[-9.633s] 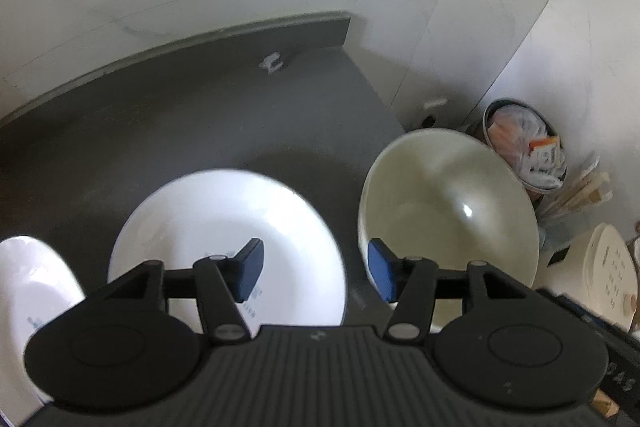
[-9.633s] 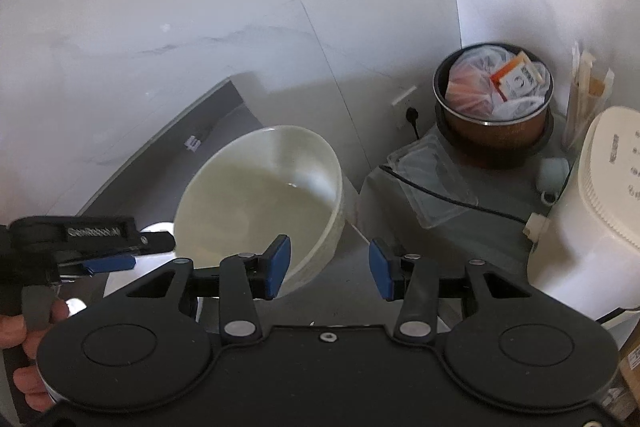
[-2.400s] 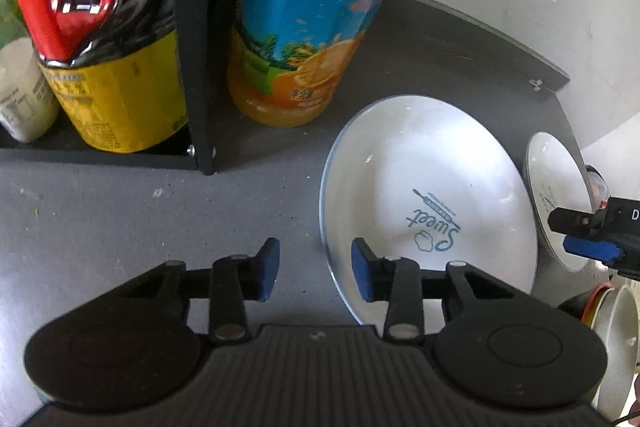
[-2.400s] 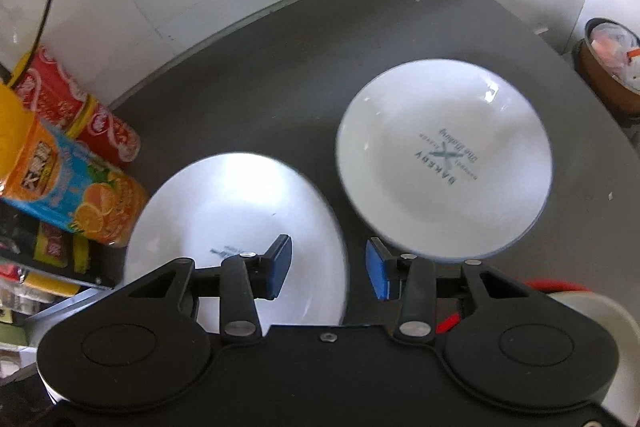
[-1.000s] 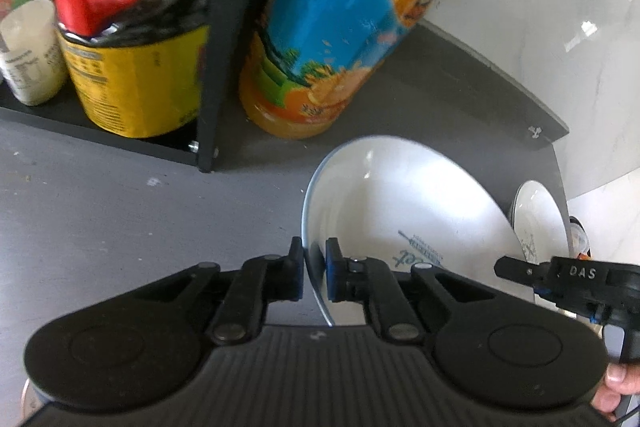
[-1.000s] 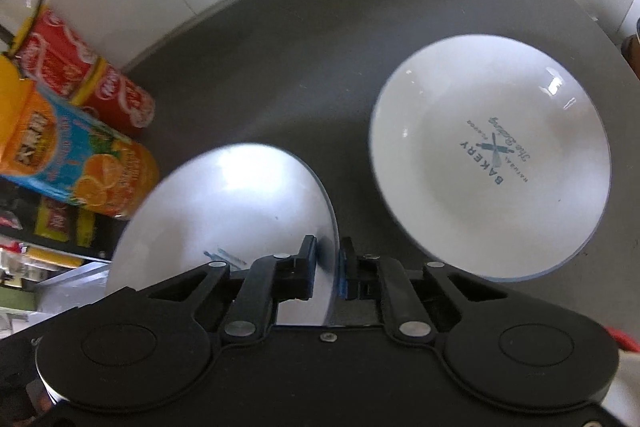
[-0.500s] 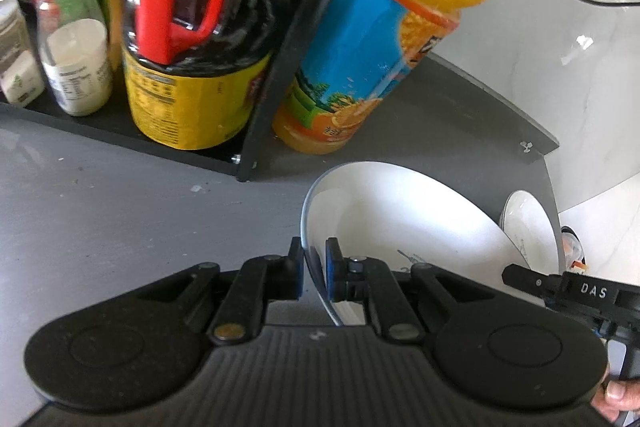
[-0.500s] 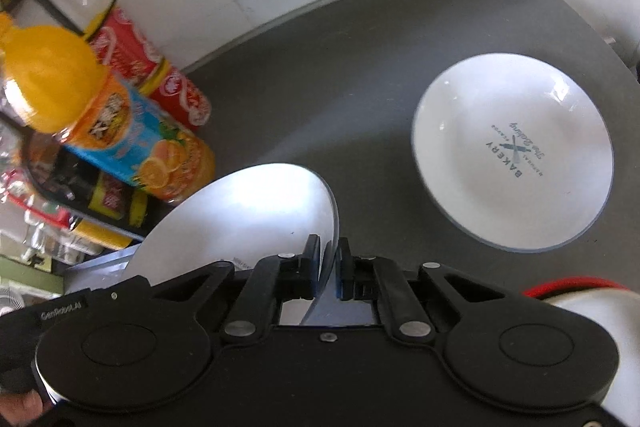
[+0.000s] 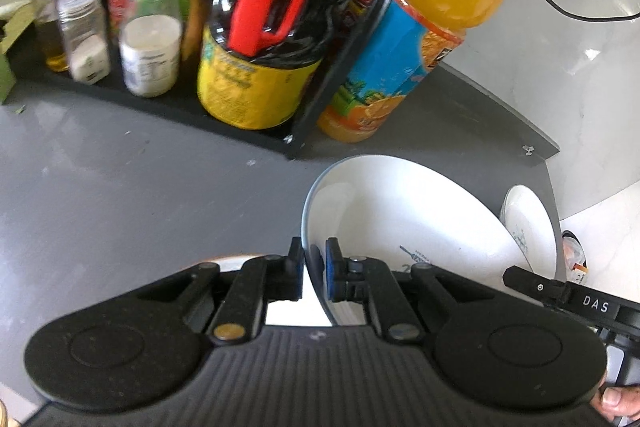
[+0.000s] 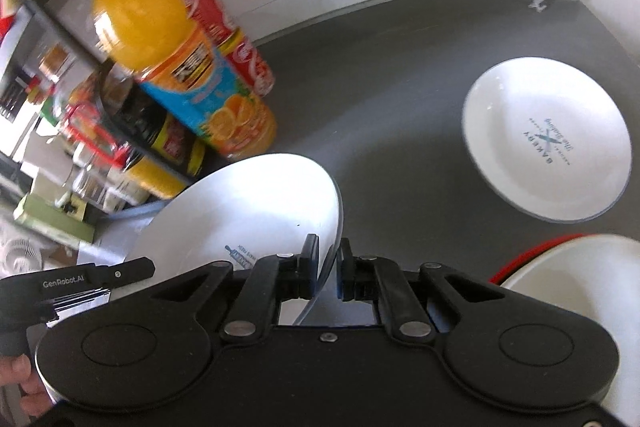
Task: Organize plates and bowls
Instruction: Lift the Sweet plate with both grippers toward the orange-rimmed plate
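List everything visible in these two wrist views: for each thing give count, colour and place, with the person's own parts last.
Held plate: one, white with blue print, gripped at opposite rims by both tools, lifted off the counter.
Bakery plate: one, white, flat on the counter, right.
Red-rimmed bowl: one, white, near right edge.
Orange juice bottle: one, orange with blue label, beside the rack.
Red cans: apparently two, behind the juice.
Dark sauce jug: one, red handle, yellow label, on the rack.
Black rack: one, holding several blurred jars.
Counter: grey.
Left tool: black, shut on the plate.
Right tool: black, shut on the plate.
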Motion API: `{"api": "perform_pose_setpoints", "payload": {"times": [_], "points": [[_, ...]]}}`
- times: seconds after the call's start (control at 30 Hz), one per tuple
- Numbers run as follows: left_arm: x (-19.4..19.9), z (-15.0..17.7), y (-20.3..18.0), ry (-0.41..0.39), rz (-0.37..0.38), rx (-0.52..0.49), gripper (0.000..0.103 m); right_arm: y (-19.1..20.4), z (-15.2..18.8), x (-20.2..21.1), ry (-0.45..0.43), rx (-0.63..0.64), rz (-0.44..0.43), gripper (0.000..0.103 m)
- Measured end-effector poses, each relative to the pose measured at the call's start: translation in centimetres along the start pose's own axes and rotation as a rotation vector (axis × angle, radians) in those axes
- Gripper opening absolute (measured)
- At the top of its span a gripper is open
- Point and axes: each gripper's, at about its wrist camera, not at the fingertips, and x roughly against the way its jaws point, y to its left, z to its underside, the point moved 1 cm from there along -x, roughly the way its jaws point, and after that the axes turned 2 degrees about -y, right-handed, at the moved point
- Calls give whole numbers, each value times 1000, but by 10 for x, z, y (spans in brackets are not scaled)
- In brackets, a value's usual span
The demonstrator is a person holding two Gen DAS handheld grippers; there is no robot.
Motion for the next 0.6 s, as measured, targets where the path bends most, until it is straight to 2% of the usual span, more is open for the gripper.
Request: {"api": "perform_pose_setpoints", "payload": {"times": [0.6], "points": [[39,43,37,-14,-79,78,9,34,31,7,60,126,-92,9]]}}
